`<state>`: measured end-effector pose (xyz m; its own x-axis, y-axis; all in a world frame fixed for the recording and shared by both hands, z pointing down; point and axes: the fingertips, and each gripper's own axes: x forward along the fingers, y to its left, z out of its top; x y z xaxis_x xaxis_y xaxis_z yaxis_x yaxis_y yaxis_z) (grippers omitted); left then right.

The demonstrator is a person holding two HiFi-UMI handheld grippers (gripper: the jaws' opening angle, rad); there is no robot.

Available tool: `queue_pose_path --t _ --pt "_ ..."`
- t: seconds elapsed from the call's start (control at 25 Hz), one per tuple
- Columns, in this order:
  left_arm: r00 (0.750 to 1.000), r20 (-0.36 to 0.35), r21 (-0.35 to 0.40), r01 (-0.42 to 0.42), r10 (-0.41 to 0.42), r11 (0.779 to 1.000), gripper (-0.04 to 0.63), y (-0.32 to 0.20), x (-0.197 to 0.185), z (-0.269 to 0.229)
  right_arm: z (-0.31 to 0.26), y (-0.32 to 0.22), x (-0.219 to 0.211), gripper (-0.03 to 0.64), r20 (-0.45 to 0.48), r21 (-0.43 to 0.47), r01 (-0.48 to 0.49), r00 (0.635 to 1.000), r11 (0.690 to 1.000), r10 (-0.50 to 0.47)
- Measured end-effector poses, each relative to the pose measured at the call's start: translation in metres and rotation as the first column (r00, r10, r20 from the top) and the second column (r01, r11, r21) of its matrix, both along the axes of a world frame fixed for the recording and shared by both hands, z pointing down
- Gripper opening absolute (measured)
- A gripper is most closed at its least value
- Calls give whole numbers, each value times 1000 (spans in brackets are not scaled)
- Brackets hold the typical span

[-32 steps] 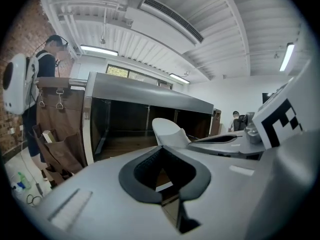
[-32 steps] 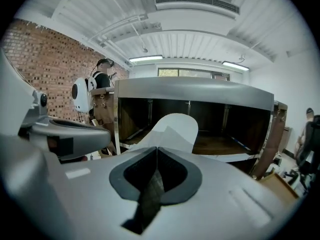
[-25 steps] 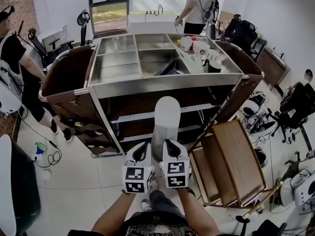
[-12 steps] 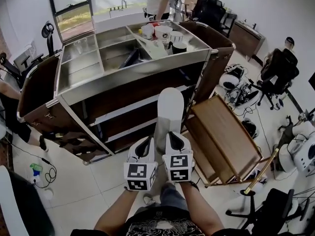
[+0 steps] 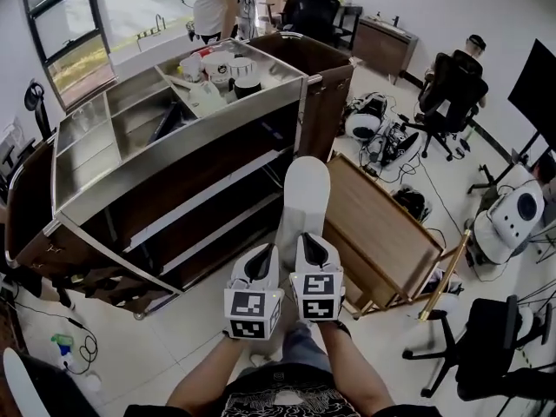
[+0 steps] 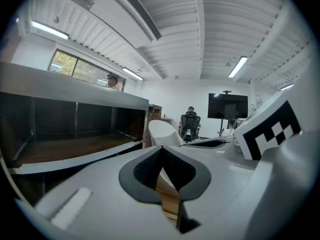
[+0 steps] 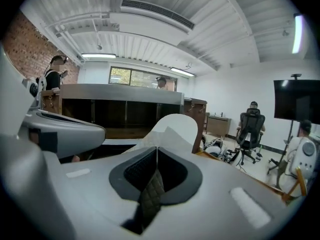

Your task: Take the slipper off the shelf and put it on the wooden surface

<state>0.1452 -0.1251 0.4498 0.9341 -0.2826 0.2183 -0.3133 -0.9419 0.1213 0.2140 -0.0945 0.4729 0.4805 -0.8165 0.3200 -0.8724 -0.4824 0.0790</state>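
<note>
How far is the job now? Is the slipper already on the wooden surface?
Not yet. Done: the slipper is out of the shelf. In hand: the left claw and the right claw both grip its near end and hold it in the air, between the shelf and the wooden surface. Left: carry it over the wood, set it down and let go.

Head view steeply downward — both gripper views low, forward-facing, shelf unit (image 5: 182,143) shared.

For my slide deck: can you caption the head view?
Left tongs and right tongs hold a white slipper clear of the shelf cart, near the wooden surface.
</note>
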Motion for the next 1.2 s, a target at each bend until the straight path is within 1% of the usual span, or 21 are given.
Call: queue_pose_path --t 0.24,0.52,0.8,0.96,1.08,1.2 --pt "994 7 8 -110 110 994 5 36 48 1 5 41 44 12 10 0 -110 994 994 110" --pt "979 16 13 -201 201 979 5 64 93 7 12 78 87 12 15 5 -214 977 977 214" --pt "953 18 25 -304 304 952 5 95 145 12 24 116 132 12 36 -4 -318 947 948 318" --pt "933 36 17 -358 357 934 5 111 173 22 35 137 157 12 52 -20 -375 925 927 376" --pt "920 40 15 -390 390 921 5 121 194 29 46 150 174 12 61 -35 -411 909 911 412" --pt "912 35 20 -409 408 912 5 125 214 34 57 159 193 13 75 -49 -444 892 895 446"
